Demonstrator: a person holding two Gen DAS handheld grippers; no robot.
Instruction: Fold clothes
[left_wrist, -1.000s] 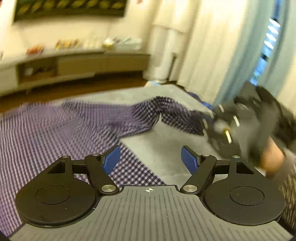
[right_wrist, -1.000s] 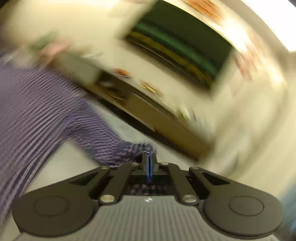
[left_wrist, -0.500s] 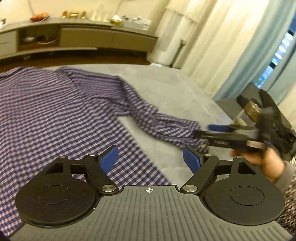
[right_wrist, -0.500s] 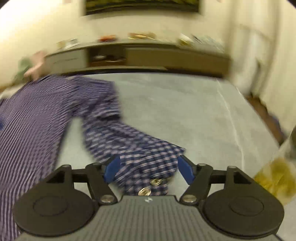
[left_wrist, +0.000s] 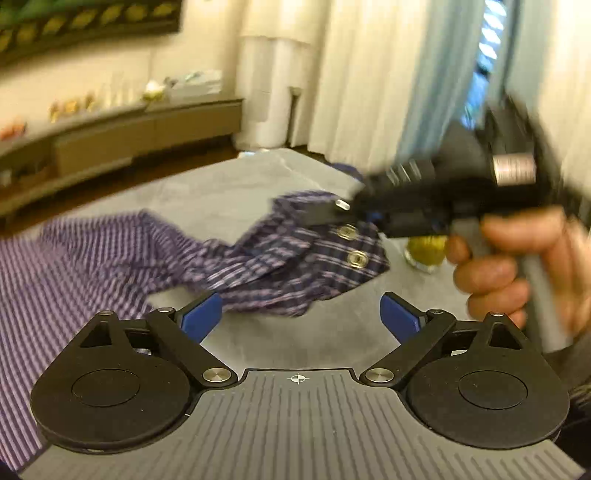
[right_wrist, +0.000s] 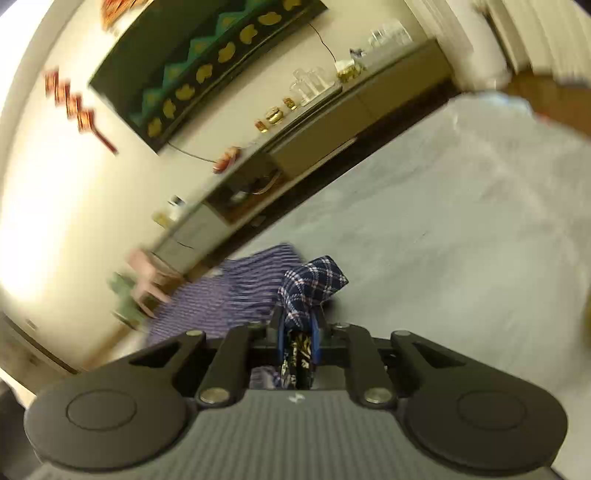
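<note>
Currently right gripper (right_wrist: 297, 328) clamped on shirt cuff (left_wrist: 347, 251), lifted off grey surface (left_wrist: 221, 192) to swing sleeve; left gripper (left_wrist: 299, 314) spread, empty, hovering near shirt body (left_wrist: 74, 258).

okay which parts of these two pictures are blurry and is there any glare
Left wrist view: the right gripper and hand smear with motion, the shirt cuff softens; the left gripper stays sharp. Right wrist view: tilted, wall glare at left, table blurred, clamped cuff fairly crisp.

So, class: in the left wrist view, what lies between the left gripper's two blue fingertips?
Only bare grey surface. The left gripper is open, and the checked shirt cuff sits just beyond its fingertips.
</note>
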